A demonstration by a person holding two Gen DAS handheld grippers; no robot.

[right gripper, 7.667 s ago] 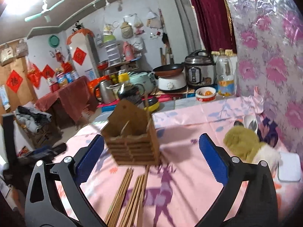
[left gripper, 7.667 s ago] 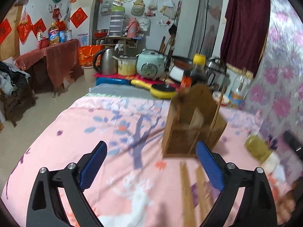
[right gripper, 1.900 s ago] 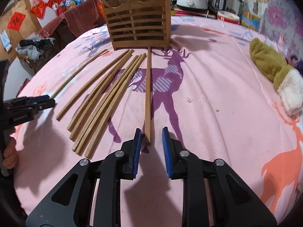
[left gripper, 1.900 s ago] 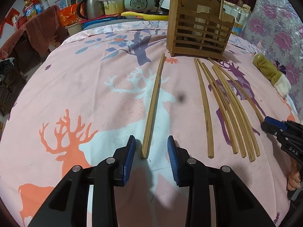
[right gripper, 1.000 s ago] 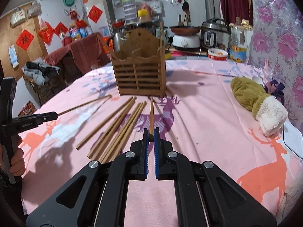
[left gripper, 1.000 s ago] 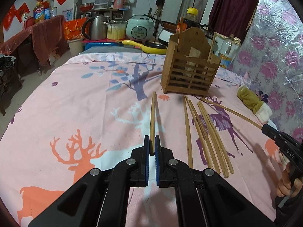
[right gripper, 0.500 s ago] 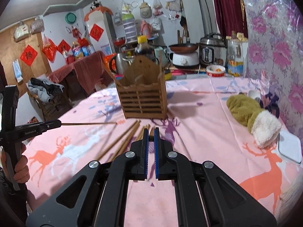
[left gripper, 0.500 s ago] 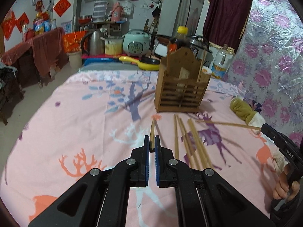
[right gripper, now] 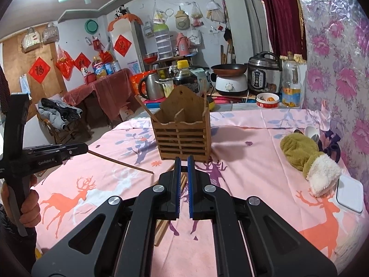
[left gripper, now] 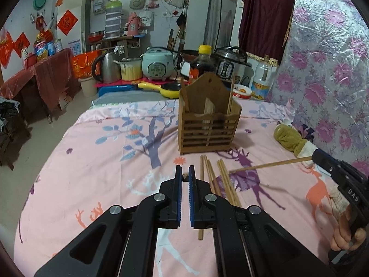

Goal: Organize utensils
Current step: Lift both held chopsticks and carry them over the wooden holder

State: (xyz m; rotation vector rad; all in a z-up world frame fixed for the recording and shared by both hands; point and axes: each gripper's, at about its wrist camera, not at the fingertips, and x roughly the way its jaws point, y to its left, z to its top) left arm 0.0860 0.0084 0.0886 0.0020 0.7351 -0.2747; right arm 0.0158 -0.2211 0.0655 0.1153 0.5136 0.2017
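Your left gripper (left gripper: 184, 173) is clamped on one chopstick (right gripper: 120, 162), lifted off the pink tablecloth (left gripper: 92, 161); your right gripper (right gripper: 182, 161) pinches another chopstick (left gripper: 267, 165) the same way. Wooden utensil holder (left gripper: 208, 124) stands upright ahead of both. Loose chopsticks (left gripper: 221, 182) lie on the cloth just before it.

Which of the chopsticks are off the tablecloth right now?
Two: one clamped in the left gripper, chopstick, and one in the right gripper, chopstick. Both stick out in mid-air; the rest lie flat before the wooden holder.
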